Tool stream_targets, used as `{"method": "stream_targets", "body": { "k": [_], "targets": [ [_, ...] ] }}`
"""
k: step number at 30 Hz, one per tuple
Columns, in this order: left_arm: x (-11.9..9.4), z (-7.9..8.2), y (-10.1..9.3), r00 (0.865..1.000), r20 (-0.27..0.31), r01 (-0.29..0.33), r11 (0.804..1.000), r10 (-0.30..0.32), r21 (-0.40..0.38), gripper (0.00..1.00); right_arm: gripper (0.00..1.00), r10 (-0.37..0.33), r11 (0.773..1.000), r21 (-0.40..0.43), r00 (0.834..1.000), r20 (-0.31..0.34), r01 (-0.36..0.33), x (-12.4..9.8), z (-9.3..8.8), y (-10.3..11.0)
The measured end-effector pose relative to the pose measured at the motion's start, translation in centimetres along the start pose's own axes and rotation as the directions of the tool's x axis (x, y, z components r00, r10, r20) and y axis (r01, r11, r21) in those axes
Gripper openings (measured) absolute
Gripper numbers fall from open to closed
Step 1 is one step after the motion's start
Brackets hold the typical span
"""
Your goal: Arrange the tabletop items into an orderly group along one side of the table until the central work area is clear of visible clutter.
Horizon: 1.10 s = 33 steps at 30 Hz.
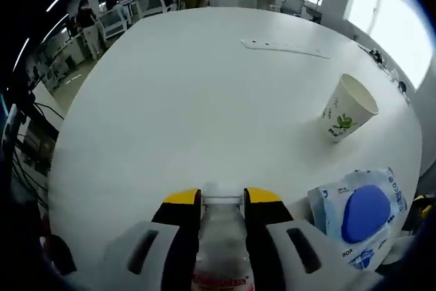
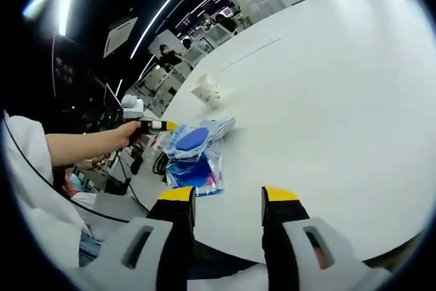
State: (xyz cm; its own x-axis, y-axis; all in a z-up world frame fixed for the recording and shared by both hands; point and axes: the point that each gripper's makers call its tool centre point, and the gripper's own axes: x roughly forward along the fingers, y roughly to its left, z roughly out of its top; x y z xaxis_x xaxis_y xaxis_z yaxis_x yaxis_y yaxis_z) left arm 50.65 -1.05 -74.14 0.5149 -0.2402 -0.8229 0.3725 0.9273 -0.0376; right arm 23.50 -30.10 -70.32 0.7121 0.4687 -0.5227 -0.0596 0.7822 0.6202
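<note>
A clear plastic bottle (image 1: 221, 250) with a white cap is clamped between the jaws of the left tool (image 1: 223, 199), above the near edge of the white desk (image 1: 191, 114). Just right of it lies a wipes pack (image 1: 361, 212) with a blue lid; beyond that, a paper cup (image 1: 346, 108) stands tilted. The right tool (image 2: 228, 199) is released, grasping nothing, its jaws apart over the desk edge.

Left tool (image 1: 223, 204): light grey moulded body, two black jaws capped with yellow tips, a slotted cutout on each grey shoulder. Right tool (image 2: 228, 199): same build, with grey housing, black jaws, yellow tips and matching slots. The person wore a white sleeve (image 2: 24, 144), ending above the forearm.
</note>
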Motion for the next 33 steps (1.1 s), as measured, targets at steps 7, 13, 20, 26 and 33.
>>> {"method": "stream_targets", "body": {
  "k": [7, 13, 20, 26, 33],
  "targets": [
    [-2.0, 0.5, -0.4, 0.997, 0.059, 0.039, 0.999, -0.039, 0.002, 0.21, 0.36, 0.011, 1.000, -0.012, 1.000, 0.001, -0.011, 0.1, 0.4, 0.5],
    [-3.9, 0.8, -0.1, 0.991, 0.123, 0.046, 0.999, -0.044, -0.012, 0.20, 0.35, 0.031, 0.999, -0.034, 0.999, -0.011, -0.031, 0.6, 0.7, 1.2],
    [-7.9, 1.6, 0.7, 0.962, 0.273, 0.033, 0.998, -0.015, -0.062, 0.20, 0.36, 0.044, 0.998, -0.044, 0.999, -0.011, -0.045, 0.8, 1.2, 1.0],
    [-12.0, 1.3, 1.3, 0.929, 0.368, 0.007, 0.996, 0.026, -0.088, 0.20, 0.36, 0.053, 0.997, -0.047, 0.998, -0.015, -0.054, 1.1, 1.4, 1.0],
    [-15.6, 0.9, 3.2, 0.876, 0.469, -0.005, 0.974, 0.114, -0.227, 0.20, 0.36, 0.065, 0.997, -0.050, 0.997, -0.028, -0.066, 1.5, 1.2, 1.3]
  ]
}}
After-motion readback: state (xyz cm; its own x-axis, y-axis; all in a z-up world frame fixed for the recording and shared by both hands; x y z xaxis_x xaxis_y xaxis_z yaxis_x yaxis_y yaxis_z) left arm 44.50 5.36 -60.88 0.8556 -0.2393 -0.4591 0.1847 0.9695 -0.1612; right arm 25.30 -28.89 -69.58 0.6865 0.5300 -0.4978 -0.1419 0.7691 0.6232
